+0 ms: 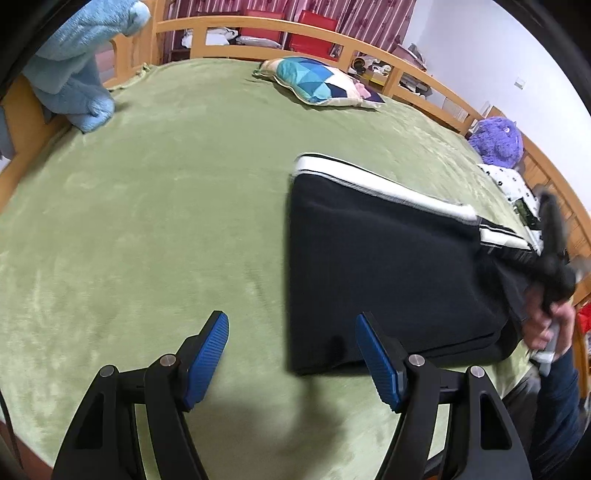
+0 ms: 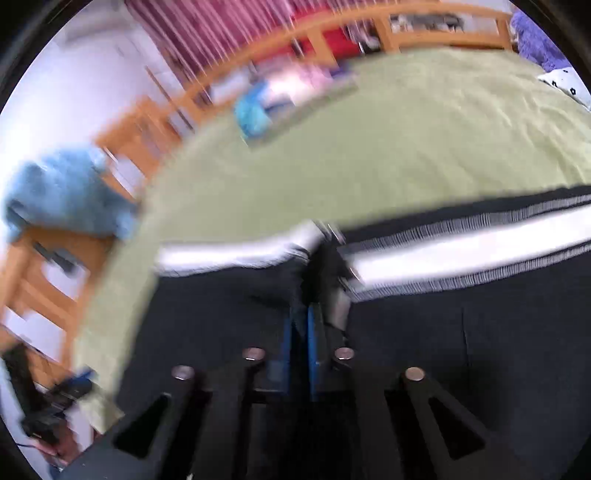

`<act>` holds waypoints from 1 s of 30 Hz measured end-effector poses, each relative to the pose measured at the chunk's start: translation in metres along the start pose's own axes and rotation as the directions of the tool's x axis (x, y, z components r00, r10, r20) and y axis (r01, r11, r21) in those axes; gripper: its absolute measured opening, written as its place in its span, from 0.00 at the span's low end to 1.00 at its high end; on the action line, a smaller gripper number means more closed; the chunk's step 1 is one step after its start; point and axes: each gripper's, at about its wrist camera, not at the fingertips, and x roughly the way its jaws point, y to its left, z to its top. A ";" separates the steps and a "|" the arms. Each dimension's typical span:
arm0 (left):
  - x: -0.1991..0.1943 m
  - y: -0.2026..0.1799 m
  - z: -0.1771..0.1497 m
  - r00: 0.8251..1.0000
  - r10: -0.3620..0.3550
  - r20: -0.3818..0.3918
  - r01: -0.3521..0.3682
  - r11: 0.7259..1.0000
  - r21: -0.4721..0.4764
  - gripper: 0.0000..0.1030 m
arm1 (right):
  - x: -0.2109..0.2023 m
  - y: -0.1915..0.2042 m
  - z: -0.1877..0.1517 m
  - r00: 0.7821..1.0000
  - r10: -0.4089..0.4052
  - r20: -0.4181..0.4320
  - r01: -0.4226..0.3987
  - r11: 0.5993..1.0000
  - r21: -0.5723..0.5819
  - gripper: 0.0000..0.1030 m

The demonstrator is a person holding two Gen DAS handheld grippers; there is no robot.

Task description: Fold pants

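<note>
Left wrist: left gripper (image 1: 291, 354) wide open, empty, hovering over the green blanket (image 1: 147, 221). Pants (image 1: 388, 266) lie ahead-right, near corner just off the right pad; long axis runs right toward the right gripper (image 1: 554, 254).

Right wrist (blurred): right gripper (image 2: 301, 332) pinched narrow on pants (image 2: 461, 332) fabric near the white stripe (image 2: 461, 247). It is the nearer one.

A wide bed (image 1: 147, 206) is covered by a green plush blanket and enclosed by a wooden railing (image 1: 280, 35). Red patterned curtains (image 1: 229, 11) are hung behind it, and a plain white wall (image 1: 480, 48) is seen at the right.
</note>
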 end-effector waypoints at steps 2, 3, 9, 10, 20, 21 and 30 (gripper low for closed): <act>0.007 -0.003 0.001 1.000 -0.023 -0.018 0.023 1.000 -0.003 0.67 | 0.012 0.003 -0.008 0.996 -0.045 -0.071 0.042 0.998 -0.044 0.19; 0.010 -0.005 0.002 0.999 -0.027 -0.020 0.027 1.000 -0.008 0.67 | 0.006 0.003 -0.016 0.997 -0.045 -0.062 0.043 0.998 -0.043 0.23; 0.043 -0.015 -0.010 0.996 -0.001 -0.092 0.000 1.000 -0.013 0.67 | -0.028 0.009 -0.067 1.000 0.003 -0.007 -0.003 0.999 -0.053 0.37; 0.051 -0.018 -0.016 0.992 -0.010 -0.128 0.009 1.000 -0.003 0.68 | -0.025 0.008 -0.078 1.000 -0.016 -0.024 0.014 0.998 -0.066 0.37; 0.036 -0.028 -0.001 0.996 -0.046 -0.081 0.050 0.998 0.042 0.68 | -0.066 -0.011 -0.085 0.996 0.024 0.090 -0.021 0.999 -0.032 0.50; 0.039 -0.028 0.005 0.997 -0.028 -0.071 0.031 0.999 0.043 0.68 | -0.069 -0.015 -0.084 0.996 0.013 0.088 -0.010 0.999 -0.033 0.50; 0.082 -0.019 0.054 0.997 -0.012 -0.078 0.012 1.000 -0.008 0.65 | -0.144 -0.133 -0.097 0.951 -0.244 0.189 0.215 0.963 0.161 0.50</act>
